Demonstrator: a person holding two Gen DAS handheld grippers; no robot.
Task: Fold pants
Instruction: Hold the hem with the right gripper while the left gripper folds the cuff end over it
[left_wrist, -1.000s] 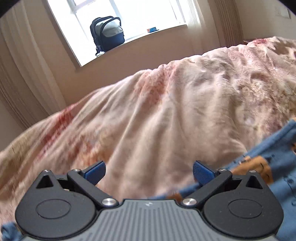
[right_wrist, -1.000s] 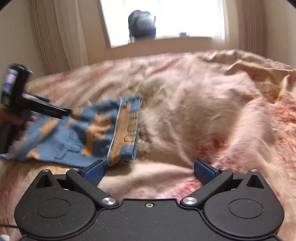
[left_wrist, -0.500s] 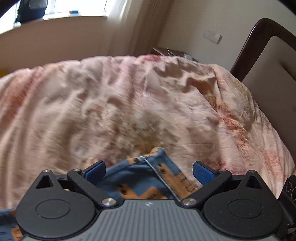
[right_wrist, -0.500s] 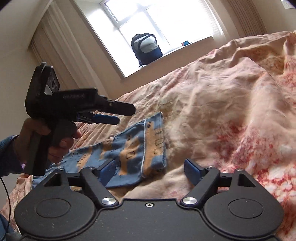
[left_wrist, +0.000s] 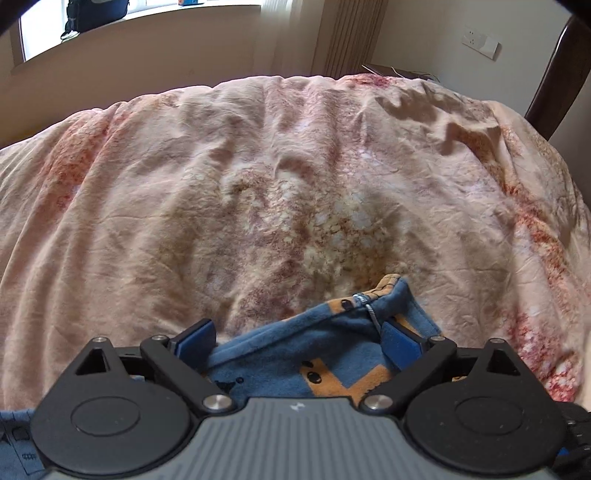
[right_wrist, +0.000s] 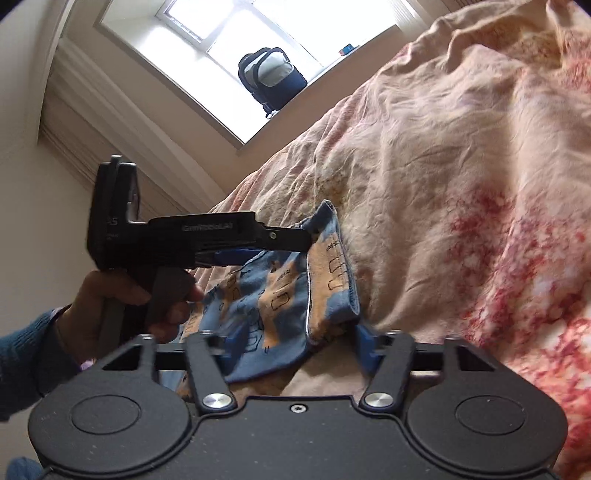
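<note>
Small blue pants with orange patches (left_wrist: 325, 354) lie on a pink flowered bedspread (left_wrist: 280, 192). My left gripper (left_wrist: 297, 336) is open, its blue pads either side of the waistband edge. The right wrist view shows the pants (right_wrist: 291, 295) too, with the left gripper (right_wrist: 280, 245) reaching over their far end. My right gripper (right_wrist: 295, 349) is open, with the near corner of the pants between its pads (right_wrist: 364, 343).
A window with a dark backpack (right_wrist: 271, 79) on its sill stands beyond the bed. A dark wooden headboard (left_wrist: 557, 74) rises at the right. A wall socket (left_wrist: 478, 38) and curtains (left_wrist: 349, 35) are behind the bed.
Both grippers moved in onto the pants. The left one swung from the window side to the waistband end. The right one closed in on the near corner, jaws narrower but still open.
</note>
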